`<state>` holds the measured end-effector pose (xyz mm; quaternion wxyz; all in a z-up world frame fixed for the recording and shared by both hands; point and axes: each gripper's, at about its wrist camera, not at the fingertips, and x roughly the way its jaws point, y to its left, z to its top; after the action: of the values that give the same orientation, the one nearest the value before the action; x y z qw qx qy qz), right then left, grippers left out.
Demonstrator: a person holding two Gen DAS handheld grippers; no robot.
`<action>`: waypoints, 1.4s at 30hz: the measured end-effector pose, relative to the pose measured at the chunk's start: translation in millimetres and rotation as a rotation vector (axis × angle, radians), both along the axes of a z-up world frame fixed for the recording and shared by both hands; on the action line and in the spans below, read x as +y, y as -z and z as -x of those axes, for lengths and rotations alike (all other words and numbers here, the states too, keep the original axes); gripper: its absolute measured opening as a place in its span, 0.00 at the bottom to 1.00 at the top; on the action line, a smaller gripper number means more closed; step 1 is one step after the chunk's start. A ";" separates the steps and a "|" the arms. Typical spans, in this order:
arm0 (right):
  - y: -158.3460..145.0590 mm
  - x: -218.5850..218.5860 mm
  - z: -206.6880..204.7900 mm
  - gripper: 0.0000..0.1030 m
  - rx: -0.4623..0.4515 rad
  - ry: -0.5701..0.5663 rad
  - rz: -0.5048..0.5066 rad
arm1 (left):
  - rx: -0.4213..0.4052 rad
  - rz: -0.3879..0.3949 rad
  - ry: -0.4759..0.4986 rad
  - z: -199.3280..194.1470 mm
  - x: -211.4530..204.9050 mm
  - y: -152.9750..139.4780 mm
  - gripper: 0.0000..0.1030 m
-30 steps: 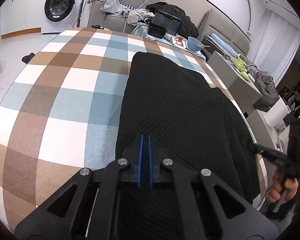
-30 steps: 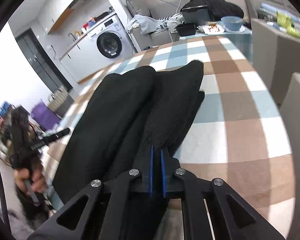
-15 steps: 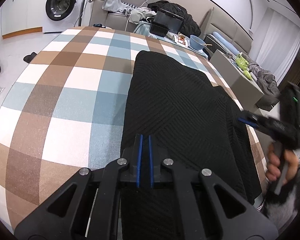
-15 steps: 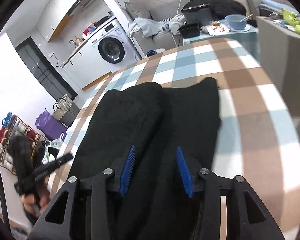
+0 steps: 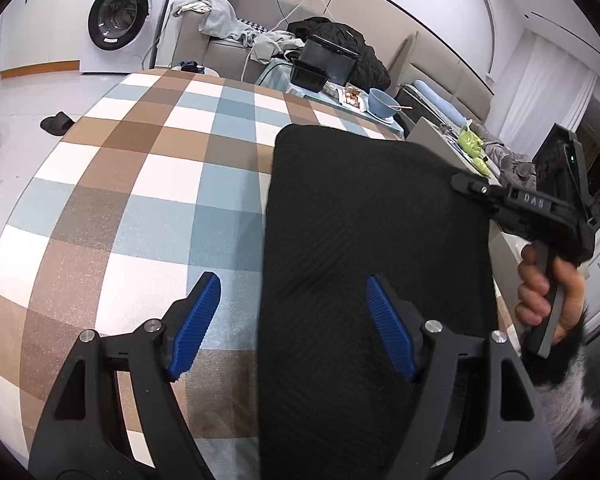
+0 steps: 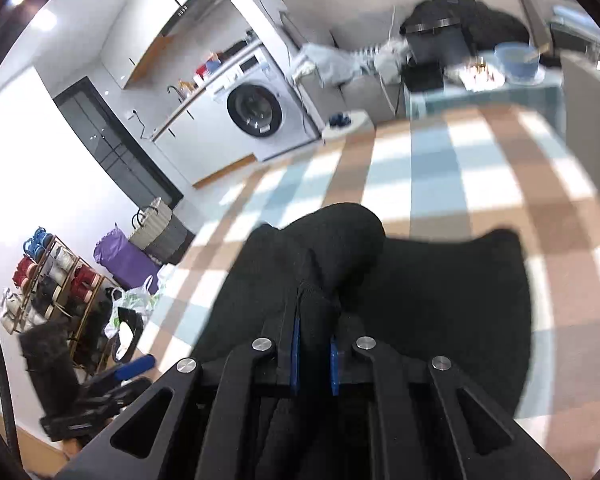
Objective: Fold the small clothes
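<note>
1. Lying flat on the checked worktop (image 5: pixel 148 184) is a black knit garment (image 5: pixel 364 240), already folded into a long strip whose long axis runs away from the left gripper (image 5: pixel 292 320) toward the worktop's far side.
2. The left gripper's fingers (image 5: pixel 198 316) have just been opened and now stand spread; the garment's near left edge lies between them, but no pad is pressed on it, so it is released.
3. The right gripper (image 6: pixel 312 356) has just been closed, and its fingers (image 6: pixel 295 356) are clenched on a bunched fold of the same garment (image 6: pixel 440 300), which is seen raised into a hump in front of them.
4. The right hand (image 5: pixel 548 292) is therefore judged the nearer and the only one in hold; in the left wrist view it is seen at the garment's right edge, the gripper angled downward across the cloth.
5. The coming move is judged to turn on the strip's length: the held part would have to be carried along that axis for the next fold.
6. The left gripper is tilted downward over the near end, free to pin or regrasp.
</note>
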<state>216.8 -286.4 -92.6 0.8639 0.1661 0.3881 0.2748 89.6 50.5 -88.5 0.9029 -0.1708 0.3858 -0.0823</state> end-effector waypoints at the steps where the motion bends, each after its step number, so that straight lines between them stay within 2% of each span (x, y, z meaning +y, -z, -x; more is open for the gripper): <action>1: -3.8 -3.6 -0.8 0.10 0.001 0.012 0.008 | 0.002 -0.004 0.003 0.0 -1.3 0.1 0.71; 4: 2.9 -20.8 -13.4 0.10 0.037 0.116 0.080 | 0.007 -0.019 0.007 0.7 -6.0 1.3 0.71; 8: 45.1 -47.0 -31.8 0.16 0.201 0.143 0.040 | 0.005 -0.034 0.022 1.4 -13.1 1.5 0.71; 11: 61.6 -54.2 -28.9 0.25 0.262 0.124 0.004 | 0.008 -0.050 0.032 0.2 -17.6 4.2 0.71; 13: 63.5 -58.3 -16.3 0.39 0.255 0.106 -0.017 | 0.023 -0.056 0.035 -2.5 -19.7 9.7 0.71; 18: 55.9 -62.5 30.6 0.40 0.196 0.094 0.054 | 0.080 -0.036 0.062 -13.4 -23.0 27.9 0.71; 23: 51.4 -67.2 67.6 0.40 0.159 0.096 0.079 | 0.140 -0.019 0.084 -31.4 -31.3 43.3 0.71; 26: 46.2 -78.6 87.0 0.41 0.105 0.155 0.120 | 0.147 -0.026 0.089 -44.2 -37.3 43.9 0.71; 28: 49.6 -86.6 88.6 0.42 0.106 0.194 0.132 | 0.171 -0.044 0.080 -54.7 -41.2 42.9 0.70; 29: 53.1 -89.1 87.6 0.42 0.117 0.187 0.127 | 0.178 -0.045 0.084 -59.9 -43.8 42.4 0.67; 31: 57.8 -90.6 89.1 0.42 0.133 0.174 0.120 | 0.187 -0.043 0.094 -66.4 -47.8 42.3 0.55; 32: 60.2 -89.5 87.3 0.42 0.134 0.166 0.115 | 0.193 -0.032 0.104 -68.8 -49.3 43.5 0.38; 34: 64.6 -87.3 82.0 0.39 0.147 0.160 0.103 | 0.179 -0.027 0.099 -68.6 -49.4 43.8 0.29; 35: 67.4 -85.2 79.0 0.36 0.158 0.157 0.096 | 0.160 -0.025 0.102 -66.0 -49.0 41.8 0.18; 36: 69.8 -81.6 77.1 0.32 0.168 0.154 0.097 | 0.145 -0.023 0.108 -63.4 -48.3 40.3 0.13; 42: 68.9 -63.4 79.2 0.30 0.145 0.133 0.138 | 0.113 -0.060 0.083 -41.0 -41.2 34.9 0.09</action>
<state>137.5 -349.7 -161.5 0.8592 0.1513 0.4557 0.1767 130.6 9.3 -123.4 0.8802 -0.1316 0.4453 -0.0984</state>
